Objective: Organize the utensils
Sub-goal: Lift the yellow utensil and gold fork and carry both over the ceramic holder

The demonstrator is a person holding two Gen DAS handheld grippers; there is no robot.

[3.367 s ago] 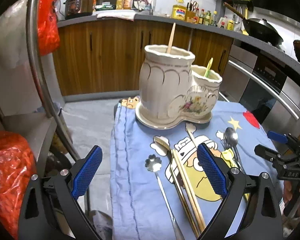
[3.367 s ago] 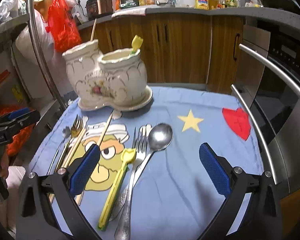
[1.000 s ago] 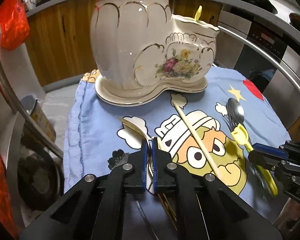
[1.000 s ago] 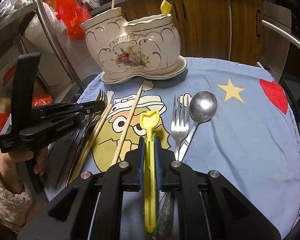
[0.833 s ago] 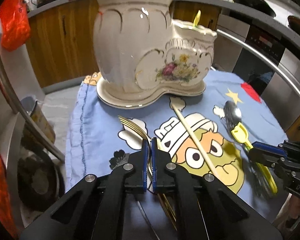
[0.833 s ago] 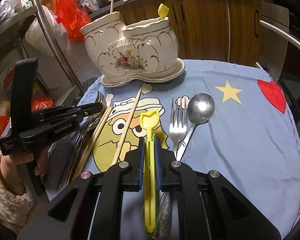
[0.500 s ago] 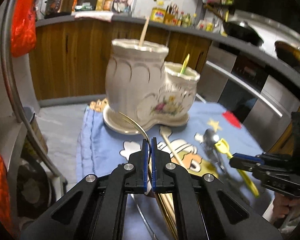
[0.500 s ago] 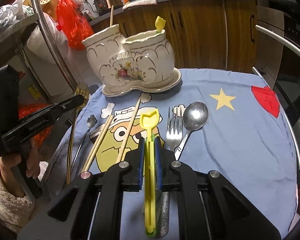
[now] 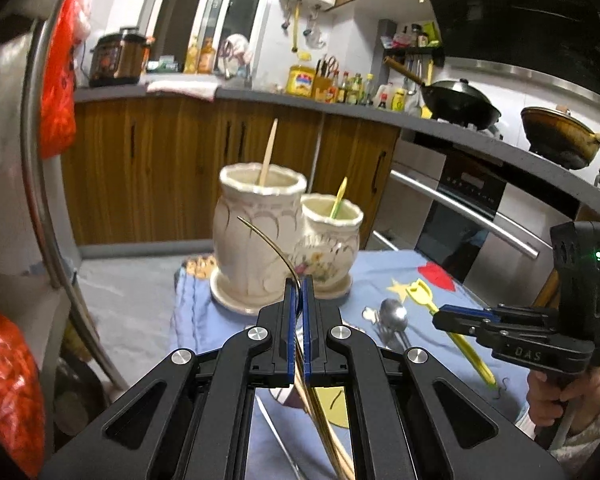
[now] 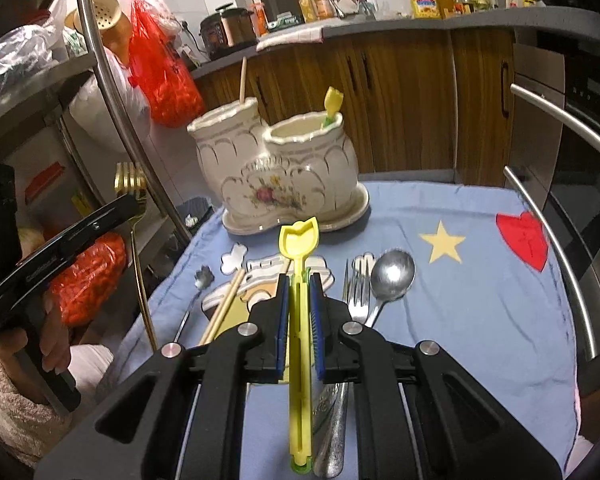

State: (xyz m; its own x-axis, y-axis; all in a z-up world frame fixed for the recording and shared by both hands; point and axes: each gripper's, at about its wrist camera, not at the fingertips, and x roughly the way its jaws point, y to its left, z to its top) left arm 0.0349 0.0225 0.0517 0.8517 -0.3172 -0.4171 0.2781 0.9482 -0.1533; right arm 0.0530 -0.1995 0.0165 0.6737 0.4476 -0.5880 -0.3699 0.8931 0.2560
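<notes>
My left gripper (image 9: 297,296) is shut on a gold fork (image 9: 269,240), lifted off the table; it also shows in the right wrist view (image 10: 130,182). My right gripper (image 10: 299,298) is shut on a yellow plastic utensil (image 10: 299,240), held above the cloth; it shows in the left wrist view (image 9: 420,292). The white two-pot ceramic holder (image 9: 284,240) stands at the back of the table (image 10: 284,178), with a chopstick (image 9: 269,152) in the tall pot and a yellow utensil (image 9: 339,198) in the low pot.
On the blue cartoon cloth (image 10: 480,300) lie a silver spoon (image 10: 392,270), a silver fork (image 10: 358,292), chopsticks (image 10: 224,304) and a small flower-head spoon (image 10: 202,280). A steel rack post (image 10: 120,100) and red bags (image 10: 164,76) stand left. The oven handle (image 10: 556,248) runs along the right.
My left gripper closed on the gold fork and raised it off the cloth. My right gripper closed on the yellow utensil and lifted it. Both have risen and pulled back from the holder.
</notes>
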